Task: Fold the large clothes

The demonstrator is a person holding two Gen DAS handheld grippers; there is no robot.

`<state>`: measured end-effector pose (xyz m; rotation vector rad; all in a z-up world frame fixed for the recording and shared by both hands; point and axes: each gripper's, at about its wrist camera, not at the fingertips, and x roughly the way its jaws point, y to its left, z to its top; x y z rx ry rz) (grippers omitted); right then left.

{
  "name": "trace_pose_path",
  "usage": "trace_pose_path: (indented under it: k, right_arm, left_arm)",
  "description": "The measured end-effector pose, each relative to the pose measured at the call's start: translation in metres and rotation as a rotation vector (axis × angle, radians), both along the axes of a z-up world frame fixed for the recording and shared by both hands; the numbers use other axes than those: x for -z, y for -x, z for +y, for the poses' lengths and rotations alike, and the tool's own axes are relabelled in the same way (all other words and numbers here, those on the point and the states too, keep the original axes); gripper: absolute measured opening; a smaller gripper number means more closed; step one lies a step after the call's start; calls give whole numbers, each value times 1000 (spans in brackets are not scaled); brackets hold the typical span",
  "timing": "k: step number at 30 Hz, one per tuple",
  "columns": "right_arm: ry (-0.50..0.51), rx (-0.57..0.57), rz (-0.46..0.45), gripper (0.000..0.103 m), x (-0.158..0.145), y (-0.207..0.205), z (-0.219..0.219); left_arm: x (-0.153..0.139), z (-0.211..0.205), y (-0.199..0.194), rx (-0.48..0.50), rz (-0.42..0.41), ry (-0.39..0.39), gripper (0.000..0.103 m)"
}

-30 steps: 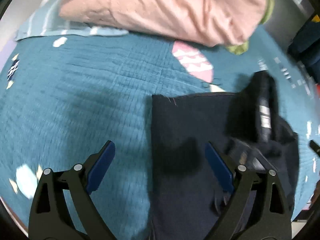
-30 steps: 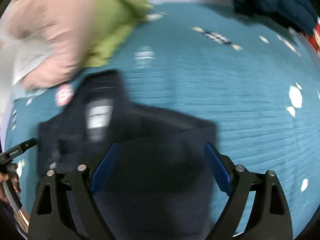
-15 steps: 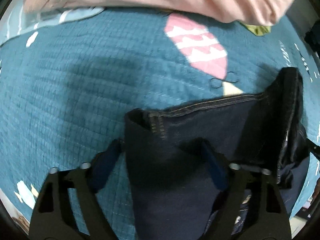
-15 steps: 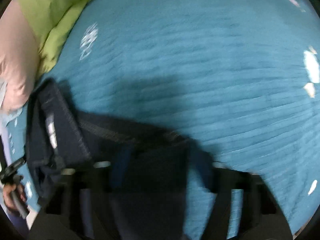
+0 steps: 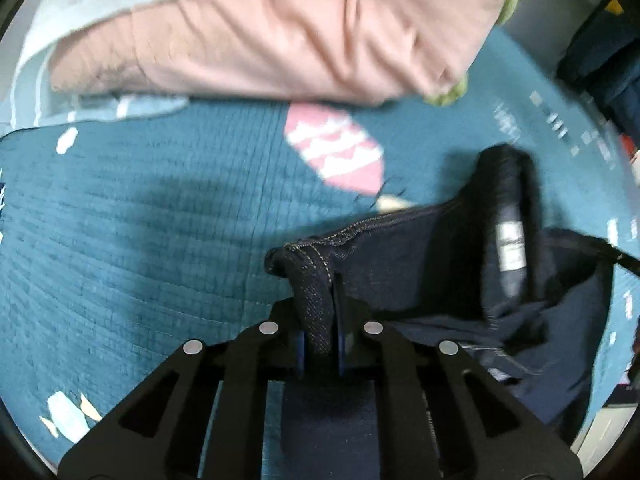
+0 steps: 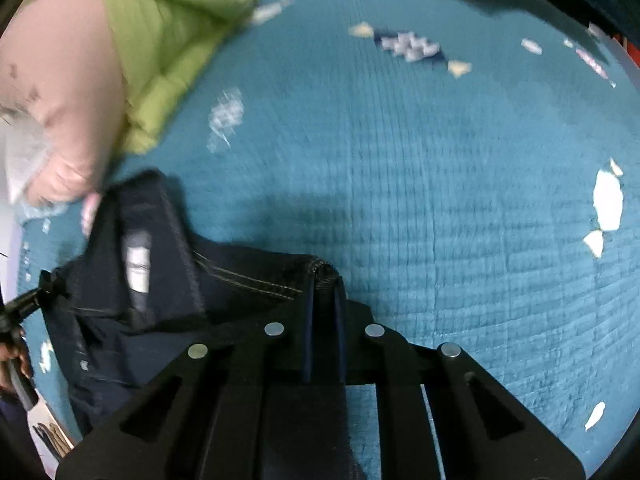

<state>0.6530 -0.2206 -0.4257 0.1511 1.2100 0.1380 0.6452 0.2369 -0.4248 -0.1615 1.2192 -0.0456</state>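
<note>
Covering nearly everything is a teal quilt [image 5: 140, 220], with a pink pillow [image 5: 280, 40] at its far edge. Dark jeans [image 5: 420, 264] lie on the quilt. The left gripper [image 5: 320, 312] and right gripper [image 6: 323, 300] have just closed, each pinching a waistband corner.

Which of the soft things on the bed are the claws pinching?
The dark blue jeans. Both claws, left and right, pinch them; the pink quilt and green quilt lie untouched.

The left gripper [image 5: 319, 320] is showing black, cut-out finger arms studded with round silver rivets and blue pads. The right gripper [image 6: 323, 312] is looking identical: black arms, silver rivets, blue pads.
</note>
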Motion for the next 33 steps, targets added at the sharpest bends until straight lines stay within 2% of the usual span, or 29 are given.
trace_pose_path:
  k: [4, 8, 11, 13, 17, 21, 26, 29, 30, 33]
  right_arm:
    - [-55, -11, -94, 8, -31, 6, 2]
    - [-64, -9, -238, 8, -75, 24, 1]
    - [-92, -20, -335, 8, -103, 38, 1]
    - [-92, -52, -376, 8, -118, 53, 2]
    - [-100, -87, -394, 7, -132, 107, -11]
    - [-129, -110, -376, 7, -133, 175, -24]
    - [-163, -114, -325, 7, -132, 259, -45]
    - [-135, -114, -275, 7, -121, 298, -52]
    - [-137, -103, -257, 1, -116, 312, -57]
    - [-120, -74, -210, 1, -103, 345, -73]
  left_arm:
    - [-34, -5, 8, -7, -99, 58, 10]
    - [-71, -9, 20, -17, -213, 104, 10]
    - [-102, -11, 43, -12, -289, 137, 10]
    - [-113, -8, 58, -11, -314, 168, 10]
    - [-125, -9, 120, 27, -330, 181, 9]
    - [-121, -10, 190, 64, -338, 201, 9]
    - [-112, -7, 270, 57, -315, 234, 9]
    - [-89, -5, 320, 44, -248, 274, 9]
    - [-83, -5, 330, 48, -225, 277, 9]
    - [-50, -9, 366, 59, -124, 261, 10]
